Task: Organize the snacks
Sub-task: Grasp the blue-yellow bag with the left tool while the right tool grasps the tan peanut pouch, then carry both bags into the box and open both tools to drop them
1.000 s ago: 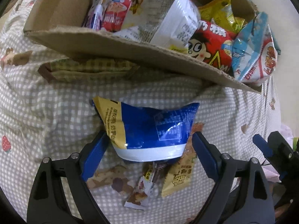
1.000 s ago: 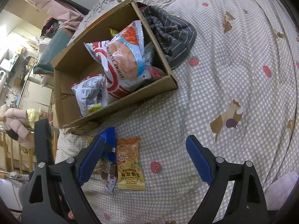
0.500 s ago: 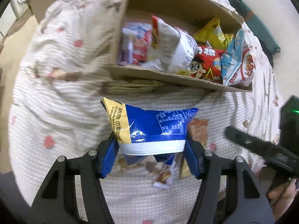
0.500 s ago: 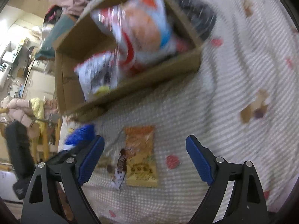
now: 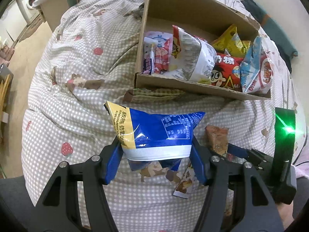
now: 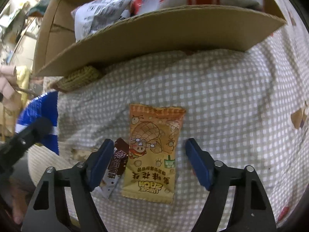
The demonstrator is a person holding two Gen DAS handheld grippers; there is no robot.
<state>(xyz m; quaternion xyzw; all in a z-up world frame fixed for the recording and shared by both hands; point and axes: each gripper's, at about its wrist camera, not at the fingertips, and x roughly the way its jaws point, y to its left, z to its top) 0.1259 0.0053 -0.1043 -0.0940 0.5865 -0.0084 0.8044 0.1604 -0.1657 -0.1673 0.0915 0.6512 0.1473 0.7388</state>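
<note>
My left gripper (image 5: 156, 154) is shut on a blue and yellow snack bag (image 5: 154, 133) and holds it above the checked bedspread, short of the cardboard box (image 5: 193, 89) that holds several snack packs. My right gripper (image 6: 148, 156) is open and low over an orange peanut packet (image 6: 152, 150) that lies flat between its fingers. A small brown and white bar wrapper (image 6: 114, 170) lies by its left finger. The blue bag also shows at the left of the right wrist view (image 6: 42, 112).
The box's near wall (image 6: 154, 34) rises just beyond the orange packet, with a knitted cloth (image 6: 81, 77) under its corner. The right gripper's body with a green light (image 5: 285, 135) is at the right. The bed edge, floor and a washing machine (image 5: 29, 2) are at the left.
My left gripper closed on the blue bag and lifted it off the bed. My right gripper dropped down and forward over the orange packet, nearer the box.
</note>
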